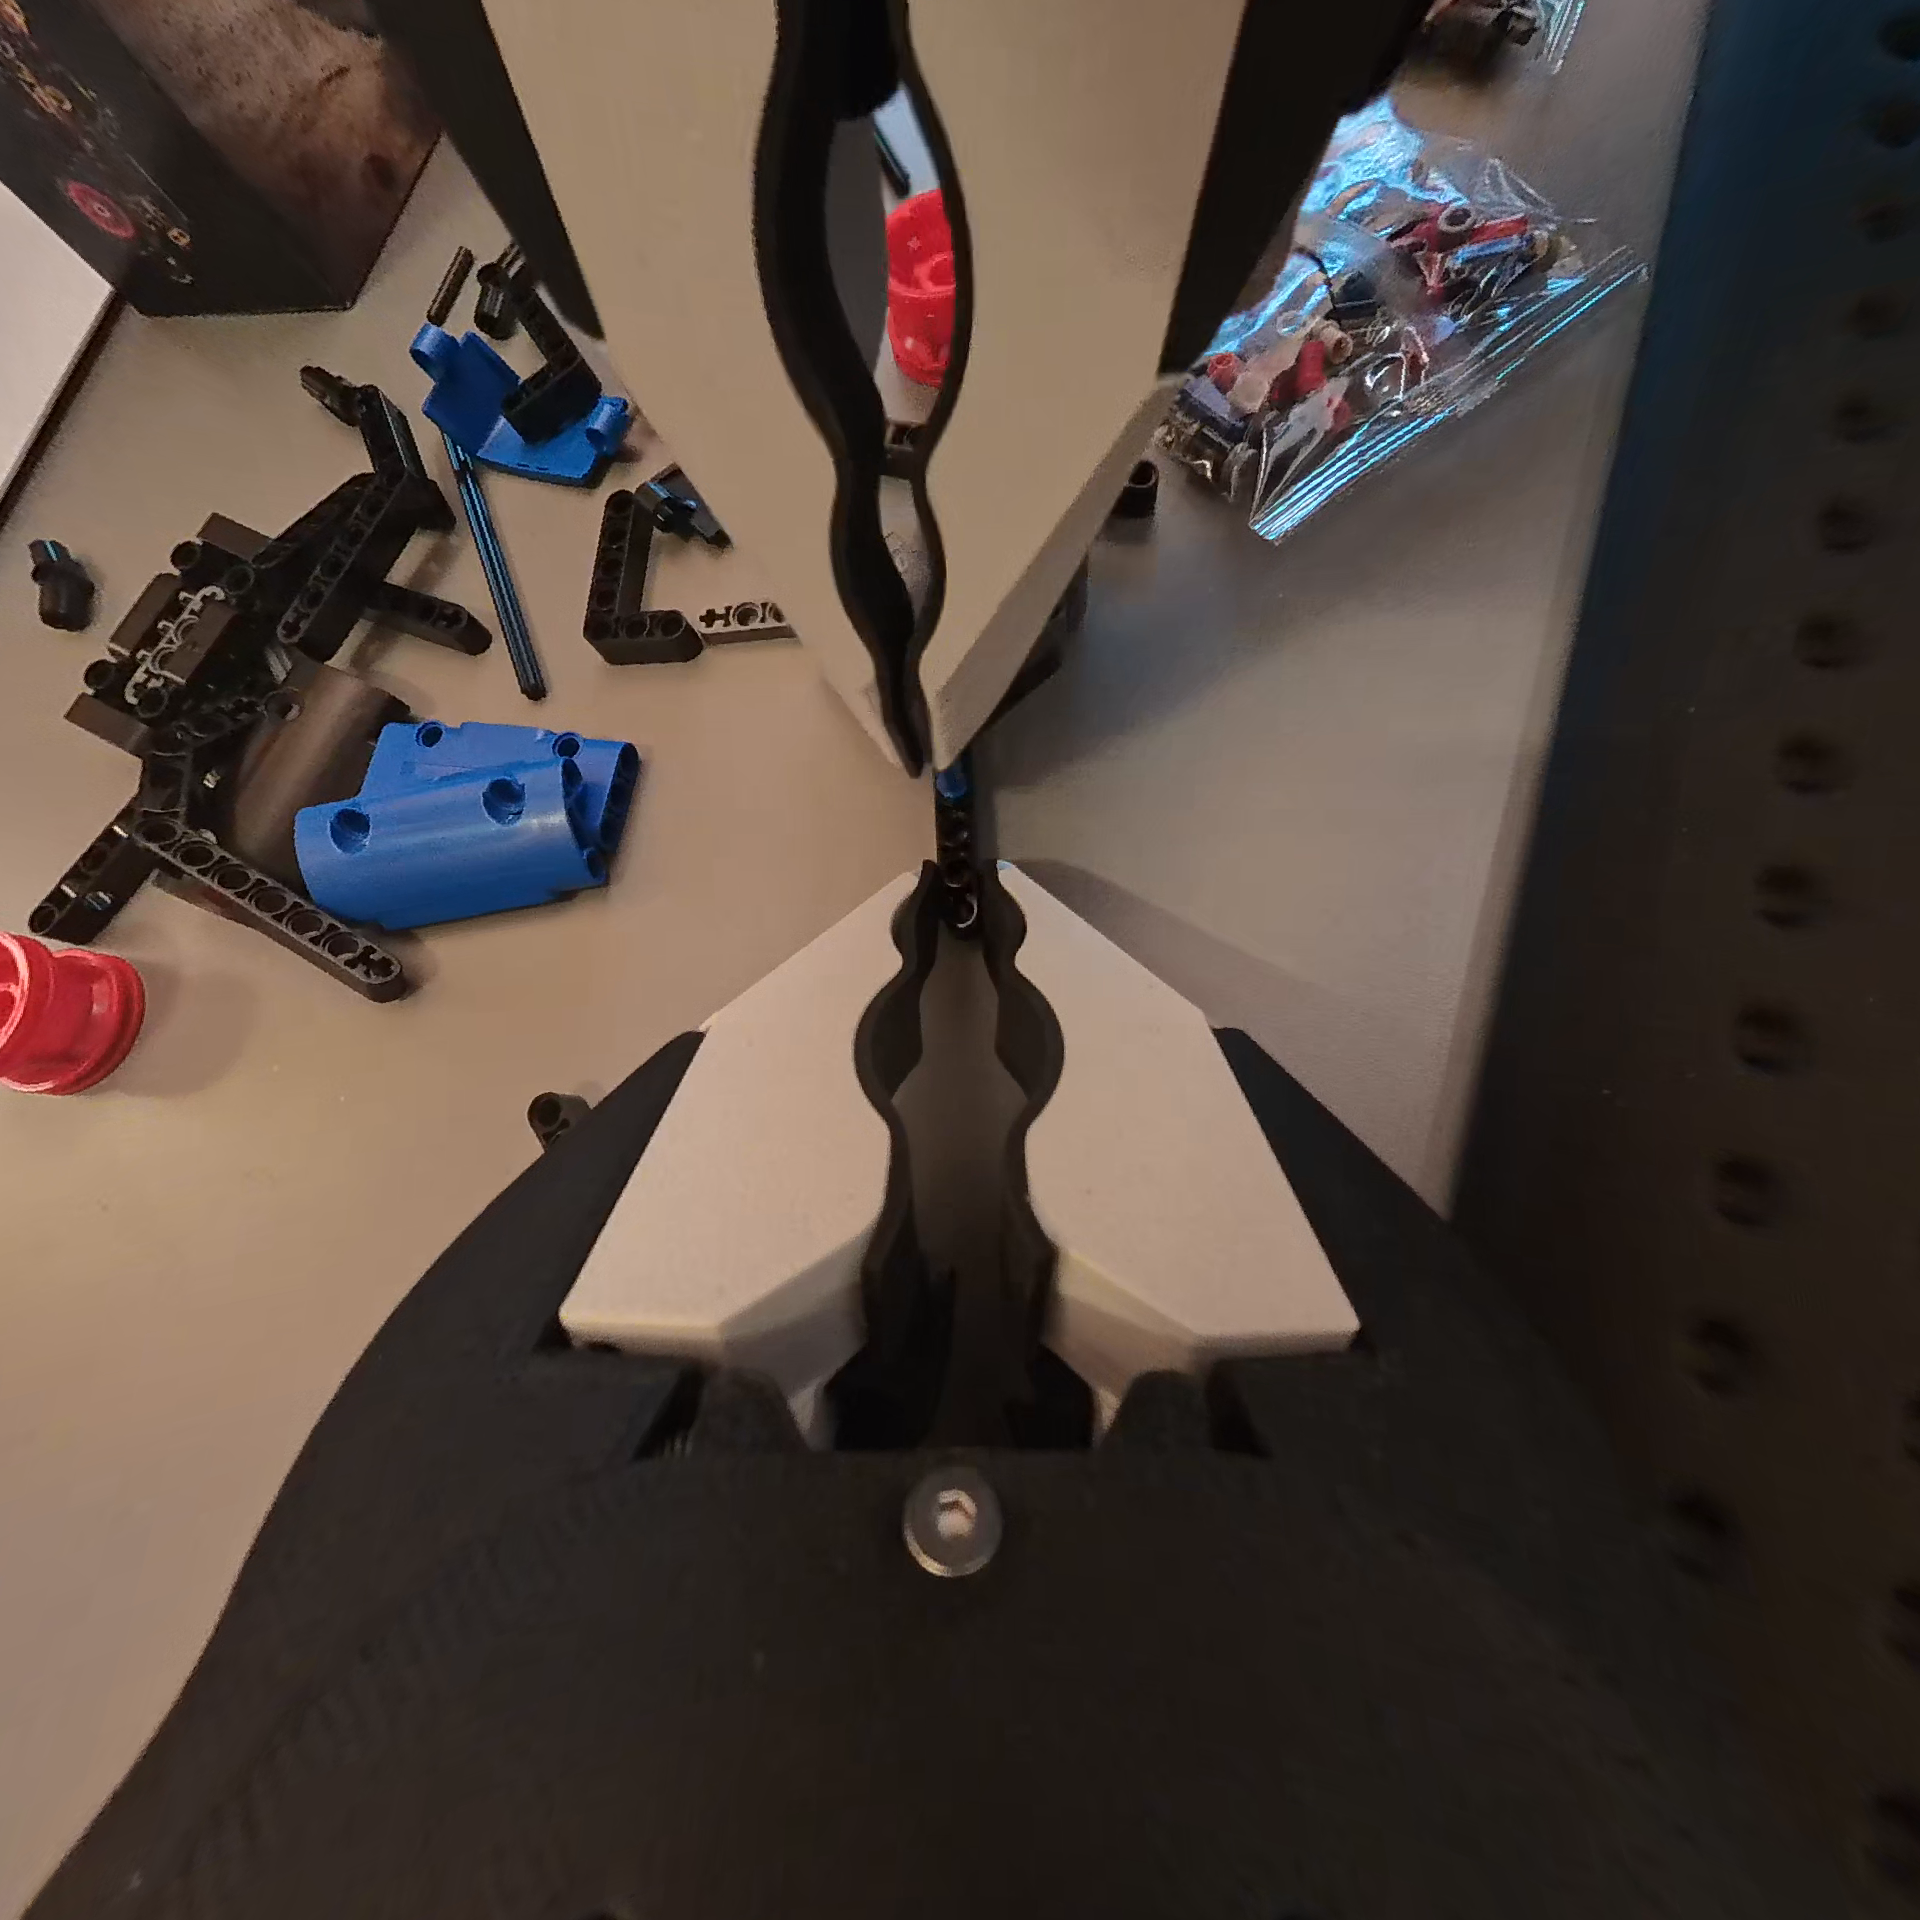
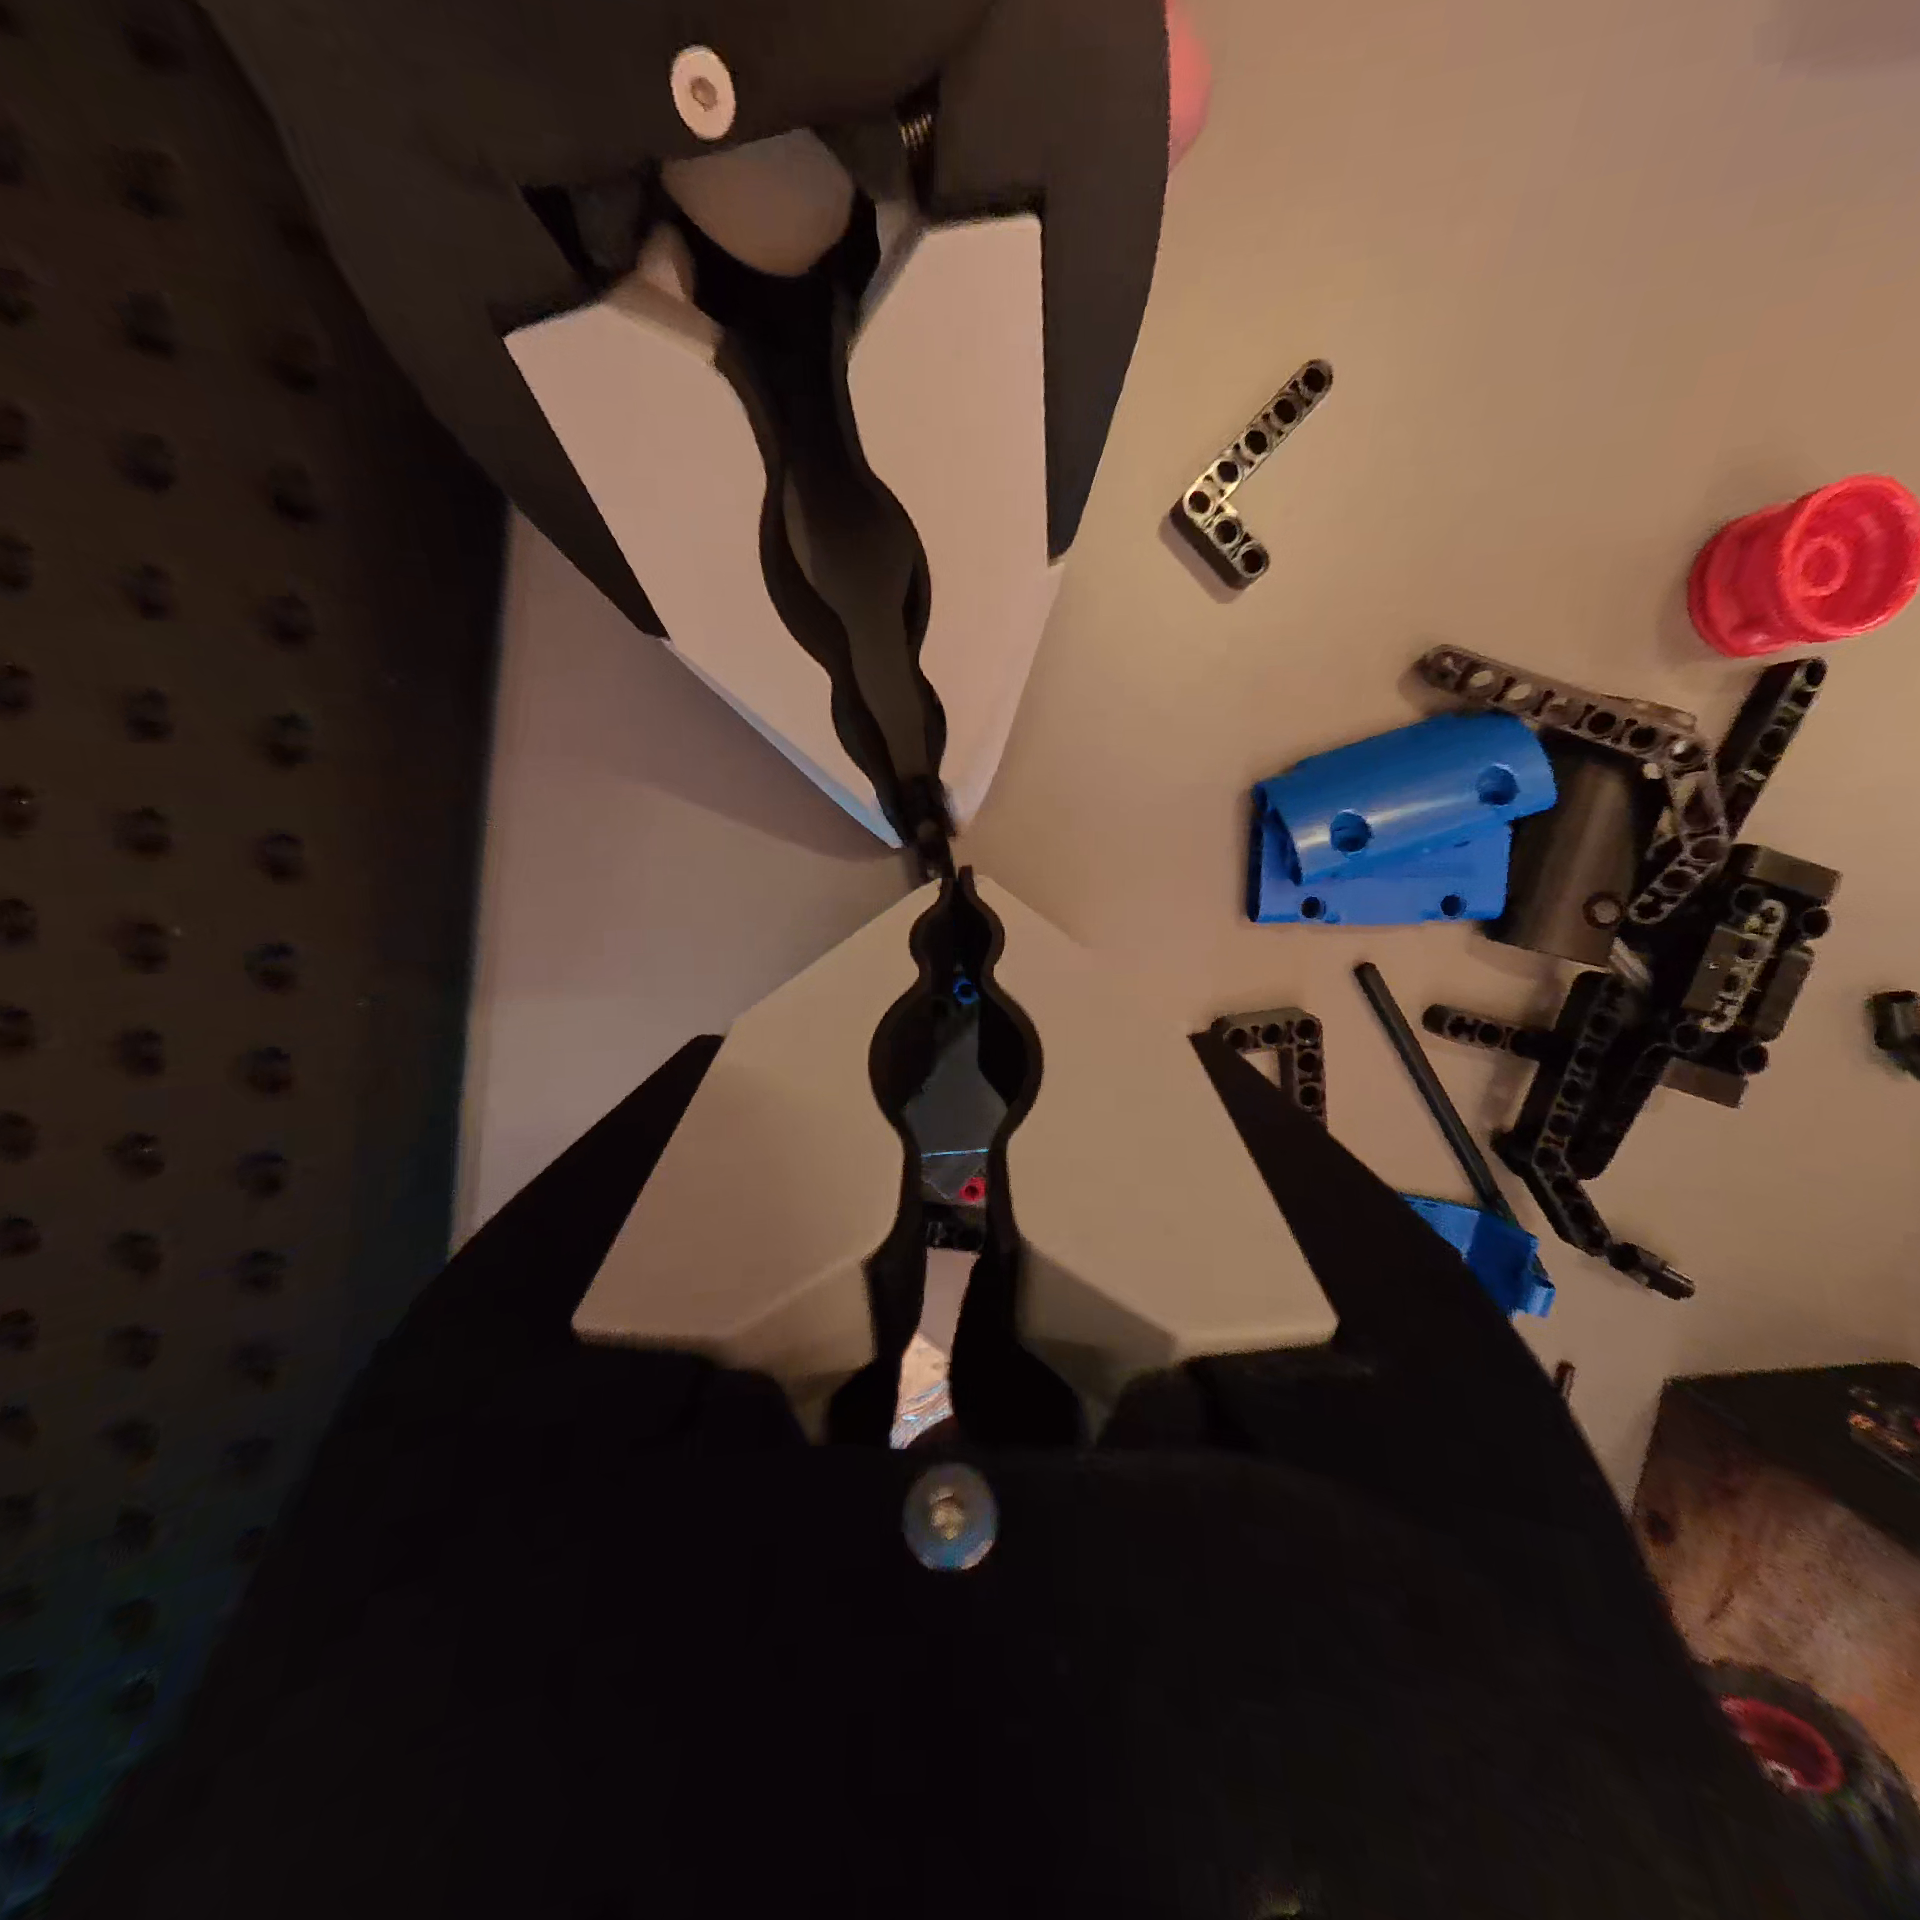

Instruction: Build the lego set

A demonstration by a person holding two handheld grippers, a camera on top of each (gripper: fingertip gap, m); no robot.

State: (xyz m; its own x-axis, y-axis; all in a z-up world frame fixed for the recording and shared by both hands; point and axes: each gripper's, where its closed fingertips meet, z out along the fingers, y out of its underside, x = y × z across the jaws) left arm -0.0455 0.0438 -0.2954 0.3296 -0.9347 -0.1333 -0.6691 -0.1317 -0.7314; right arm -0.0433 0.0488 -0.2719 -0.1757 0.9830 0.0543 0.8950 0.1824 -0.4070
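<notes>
The pale tabletop [image 1: 1247, 831] carries everything, edged by a dark perforated panel [image 1: 1766, 935]. A dark box [image 1: 239, 187] stands at its far left corner in the left wrist view.

The two grippers meet tip to tip above the tabletop. The left gripper [image 1: 958, 904] is clenched on a small black beam [image 1: 956, 842] with round holes; the beam is narrow, seen edge-on, and bridges the short gap between the two grippers. The right gripper [image 1: 920, 748] pinches the beam's other end, where a blue pin [image 1: 951, 781] shows. In the right wrist view that blue pin sits inside the right gripper's closed fingers [image 2: 914, 1039].

The half-built model [image 1: 208, 665] lies well to the left: black holed beams crossed into a frame around a grey block, with a blue curved shell [image 1: 457, 821] touching its near side. A clear bag [image 1: 1403, 343] of small red, blue and white parts lies on the far right. A second blue panel [image 1: 530, 405] with a black piece on it sits beyond the model. A red hub [image 1: 62, 1018] lies near the model, another [image 1: 920, 291] behind the right gripper. A black L-beam [image 1: 634, 592] and a thin axle [image 1: 499, 582] lie between them.
</notes>
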